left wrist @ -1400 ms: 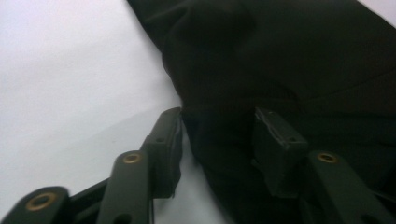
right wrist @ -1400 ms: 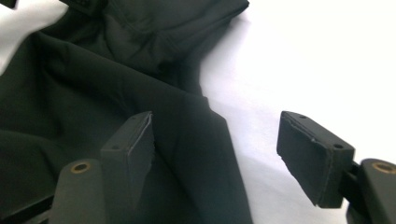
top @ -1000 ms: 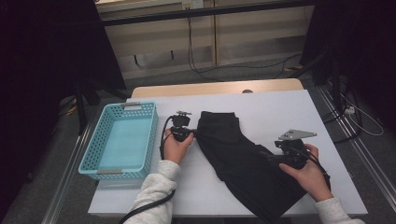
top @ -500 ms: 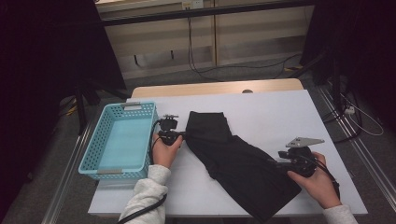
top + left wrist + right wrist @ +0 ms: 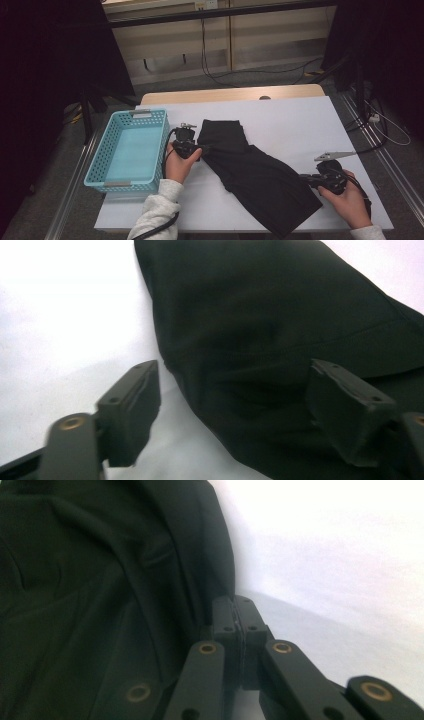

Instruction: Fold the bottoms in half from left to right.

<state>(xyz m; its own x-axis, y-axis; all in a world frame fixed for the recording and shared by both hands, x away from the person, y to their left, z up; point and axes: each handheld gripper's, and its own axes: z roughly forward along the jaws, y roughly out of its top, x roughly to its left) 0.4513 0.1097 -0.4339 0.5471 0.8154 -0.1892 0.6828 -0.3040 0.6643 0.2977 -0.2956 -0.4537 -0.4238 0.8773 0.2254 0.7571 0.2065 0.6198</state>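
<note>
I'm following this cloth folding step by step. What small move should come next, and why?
Probably the left gripper should close on the near edge of the black cloth. Its jaws have just been opening and stand apart over that edge, gripping nothing, while the right gripper has just closed, its jaws together at the cloth's other edge. With both ends held, the cloth could be lifted or folded.

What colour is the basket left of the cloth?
Light blue basket; the high view shows it best.
</note>
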